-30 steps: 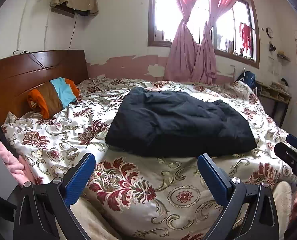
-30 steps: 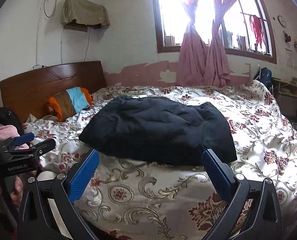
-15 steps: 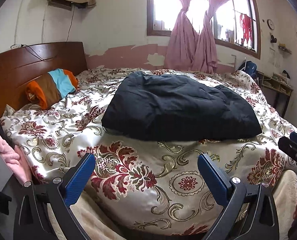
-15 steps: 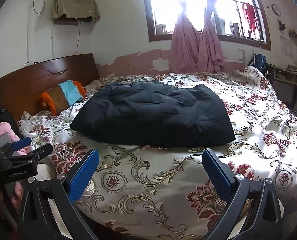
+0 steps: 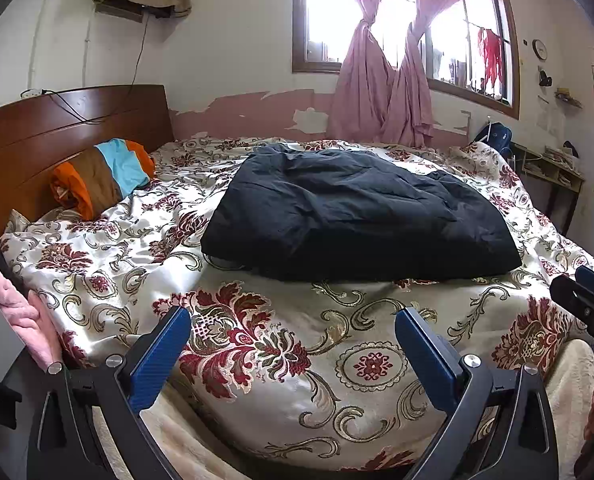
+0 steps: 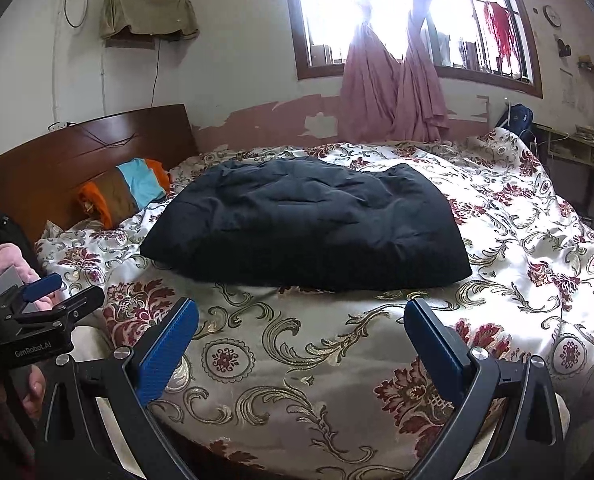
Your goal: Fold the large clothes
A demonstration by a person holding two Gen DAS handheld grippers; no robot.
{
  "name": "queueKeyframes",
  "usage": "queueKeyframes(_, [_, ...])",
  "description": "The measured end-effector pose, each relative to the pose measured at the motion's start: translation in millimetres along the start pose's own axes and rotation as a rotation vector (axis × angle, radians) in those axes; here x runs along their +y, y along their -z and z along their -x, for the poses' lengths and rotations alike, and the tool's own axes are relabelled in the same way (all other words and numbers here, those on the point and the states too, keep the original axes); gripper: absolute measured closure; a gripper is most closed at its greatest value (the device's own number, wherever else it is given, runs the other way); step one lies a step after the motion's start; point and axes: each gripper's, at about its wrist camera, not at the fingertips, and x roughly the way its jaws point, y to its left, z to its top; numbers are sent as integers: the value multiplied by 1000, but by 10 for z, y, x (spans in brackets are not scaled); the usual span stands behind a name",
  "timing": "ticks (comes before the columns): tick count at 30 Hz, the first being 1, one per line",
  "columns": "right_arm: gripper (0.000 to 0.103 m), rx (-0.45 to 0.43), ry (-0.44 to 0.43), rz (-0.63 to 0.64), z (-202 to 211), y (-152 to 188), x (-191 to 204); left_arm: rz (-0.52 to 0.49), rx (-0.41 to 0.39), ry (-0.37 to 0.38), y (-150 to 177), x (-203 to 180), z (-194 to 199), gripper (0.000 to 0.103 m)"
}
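A large dark padded garment (image 5: 357, 212) lies folded into a thick rectangle in the middle of the floral bedspread (image 5: 257, 360); it also shows in the right wrist view (image 6: 309, 224). My left gripper (image 5: 293, 320) is open and empty, held off the near edge of the bed, well short of the garment. My right gripper (image 6: 301, 316) is open and empty, also at the near bed edge. Each gripper shows at the edge of the other's view: the right one (image 5: 585, 300) and the left one (image 6: 45, 296).
A striped orange, brown and blue pillow (image 5: 101, 176) lies by the wooden headboard (image 5: 57, 128). Pink fabric (image 5: 21, 312) sits at the left. A window with pink curtains (image 5: 381, 88) is behind the bed. A small desk (image 5: 549, 168) stands at the right.
Both grippers have pulled back and dropped lower, so the bed's near edge now shows more. The garment lies as before. Both stay open.
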Motion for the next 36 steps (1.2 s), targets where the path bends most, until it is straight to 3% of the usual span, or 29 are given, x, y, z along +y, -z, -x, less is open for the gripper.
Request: queueKeyframes(36, [2,-4,-4,-6,15,8,8,-18,-20,-2,-20,-15,43,0])
